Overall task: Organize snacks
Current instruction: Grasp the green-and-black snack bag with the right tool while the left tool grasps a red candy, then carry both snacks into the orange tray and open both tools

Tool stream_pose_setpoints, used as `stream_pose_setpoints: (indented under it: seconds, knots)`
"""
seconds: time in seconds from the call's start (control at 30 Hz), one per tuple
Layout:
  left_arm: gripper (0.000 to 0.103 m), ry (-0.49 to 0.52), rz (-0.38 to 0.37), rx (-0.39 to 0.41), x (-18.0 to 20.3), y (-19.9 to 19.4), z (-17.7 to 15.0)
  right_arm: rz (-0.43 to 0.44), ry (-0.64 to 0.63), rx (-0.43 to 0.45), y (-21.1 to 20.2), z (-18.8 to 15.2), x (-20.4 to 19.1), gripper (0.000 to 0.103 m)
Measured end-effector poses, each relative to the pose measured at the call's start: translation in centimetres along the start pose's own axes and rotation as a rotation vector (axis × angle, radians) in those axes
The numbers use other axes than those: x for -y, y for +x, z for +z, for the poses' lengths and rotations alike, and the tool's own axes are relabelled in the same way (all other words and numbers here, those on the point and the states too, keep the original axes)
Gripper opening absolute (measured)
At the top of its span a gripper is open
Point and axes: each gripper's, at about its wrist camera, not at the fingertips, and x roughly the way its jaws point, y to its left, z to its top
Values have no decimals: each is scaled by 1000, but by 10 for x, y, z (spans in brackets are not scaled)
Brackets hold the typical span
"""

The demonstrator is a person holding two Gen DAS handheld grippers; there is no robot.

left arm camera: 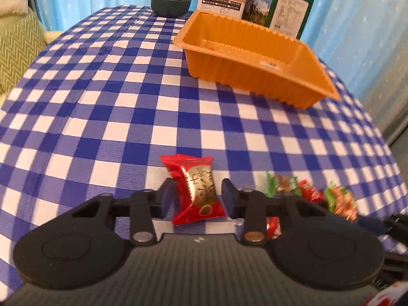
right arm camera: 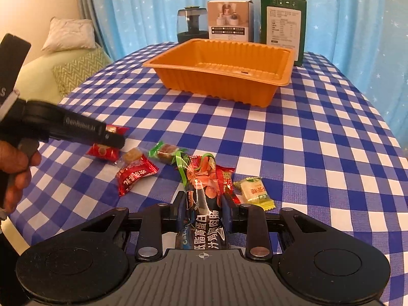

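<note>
An empty orange plastic tray (left arm camera: 257,76) (right arm camera: 224,86) stands at the far side of the checkered table. My left gripper (left arm camera: 198,197) is open, its jaws either side of a red and gold wrapped snack (left arm camera: 197,191) that lies on the cloth; it also shows in the right wrist view (right arm camera: 112,137). My right gripper (right arm camera: 204,210) is shut on a long dark sausage packet (right arm camera: 204,219). Several small wrapped snacks lie in front of it: a red one (right arm camera: 135,176), a green-tipped one (right arm camera: 167,151), a yellow one (right arm camera: 255,191).
A dark jar-like device (right arm camera: 192,25), a white box (right arm camera: 229,20) and a green box (right arm camera: 283,25) stand behind the tray. A sofa with cushions (right arm camera: 74,71) is to the left. Blue curtains hang behind.
</note>
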Motion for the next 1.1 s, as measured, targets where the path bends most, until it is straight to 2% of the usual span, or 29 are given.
stream_pose_setpoints:
  seconds: [0.2,0.47,1.1]
  knots:
    - [22,63,26,13,0,-9,-7,-7,7,7,-1,0,0,30]
    - [22,77,19,19,1,-34,-16,-21,28,32,-11,7,-2,30]
    - [22,121,-54,46,26,-83,-21,-67,140,80,-53,24,-5,30]
